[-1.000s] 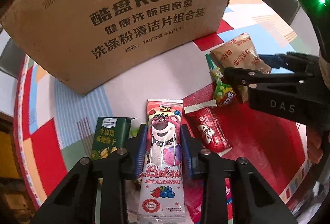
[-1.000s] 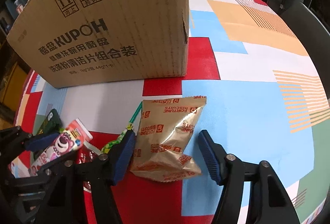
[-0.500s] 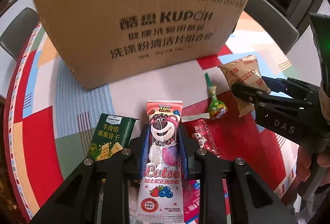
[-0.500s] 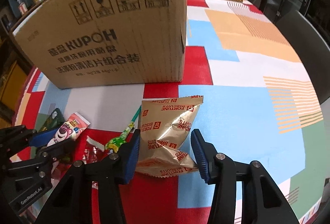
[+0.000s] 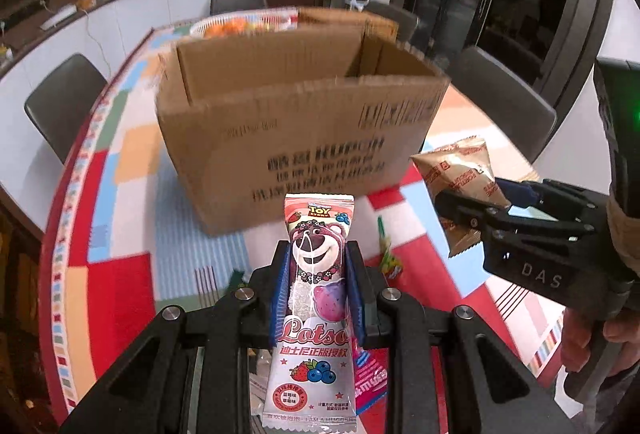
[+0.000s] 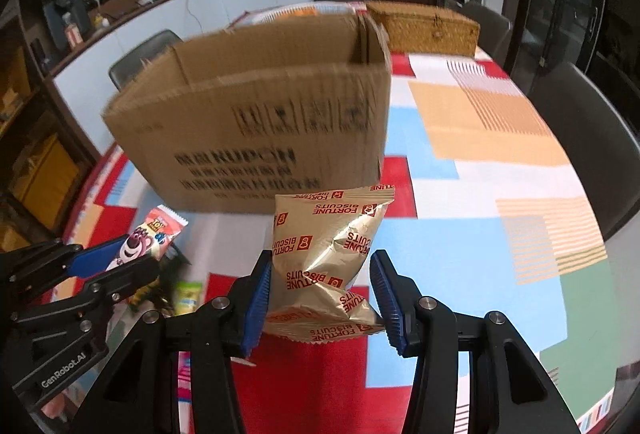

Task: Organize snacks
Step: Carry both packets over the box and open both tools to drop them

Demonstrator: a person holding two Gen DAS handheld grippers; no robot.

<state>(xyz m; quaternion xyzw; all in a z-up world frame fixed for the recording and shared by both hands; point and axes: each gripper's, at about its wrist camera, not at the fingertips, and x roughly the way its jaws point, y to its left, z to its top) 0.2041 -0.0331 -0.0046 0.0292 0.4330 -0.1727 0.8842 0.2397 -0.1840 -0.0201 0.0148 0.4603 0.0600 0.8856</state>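
Both packets now lifted: glossy Lotso sachet (image 5: pixel 316 298), crinkly gold pouch (image 6: pixel 326 258) (pillow-shaped).

The left tongs (image 5: pixel 316 290) grip a long pink wrapper with a cartoon bear (image 5: pixel 314 298) above the colourful patchwork worktop (image 5: pixel 120 274). The right tongs (image 5: pixel 476 200) hold a golden foil biscuit bag (image 5: pixel 456 170) beside an open brown cardboard box (image 5: pixel 296 138).

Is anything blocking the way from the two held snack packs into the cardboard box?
Nothing visible does. The Lotso pack and the Fortune Biscuits bag hang clear of the table, and the cardboard box behind them is open-topped. Only its near wall needs clearing.
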